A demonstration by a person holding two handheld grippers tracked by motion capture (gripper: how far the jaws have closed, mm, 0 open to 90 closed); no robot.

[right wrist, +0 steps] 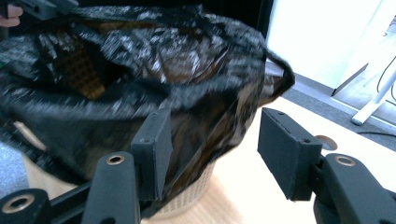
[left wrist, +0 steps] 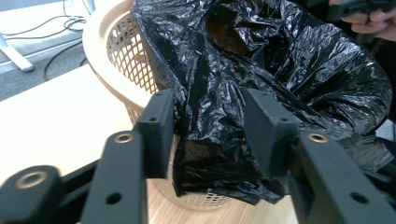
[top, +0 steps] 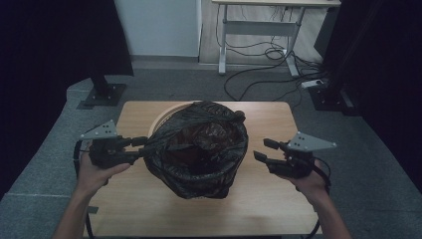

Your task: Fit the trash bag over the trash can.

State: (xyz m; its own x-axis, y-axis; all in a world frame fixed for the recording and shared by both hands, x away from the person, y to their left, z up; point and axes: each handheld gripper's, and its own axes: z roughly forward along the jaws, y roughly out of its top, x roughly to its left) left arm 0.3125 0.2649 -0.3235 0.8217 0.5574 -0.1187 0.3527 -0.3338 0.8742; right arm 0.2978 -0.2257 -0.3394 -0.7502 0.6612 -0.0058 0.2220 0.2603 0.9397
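Black plastic, thin and shiny, covers most of the scene: it is a bin bag [top: 199,149] that lines a beige basket [top: 161,119] with a lattice wall. The basket stands near the middle of a light wooden table [top: 268,199], and the bag hangs over its rim on nearly all sides. At the far left side a part of the rim is bare.

The left gripper [top: 137,149] is at the left edge of the basket. In the high view a stretched fold of the bag runs from the rim to its tips. In the left gripper view [left wrist: 210,130] the jaws stand about half open, and a bunch of the bag lies between them. The plastic touches the inner face of both pads, but whether the pads really press it I cannot tell for sure; the hold looks loose.

The right gripper [top: 263,150] is at the right side of the basket, apart from it, above the table. Its jaws are about half open and nothing is between them. In the right gripper view [right wrist: 215,144] the bag is behind the left pad and does not touch the right pad; the picture there is a little blurred.
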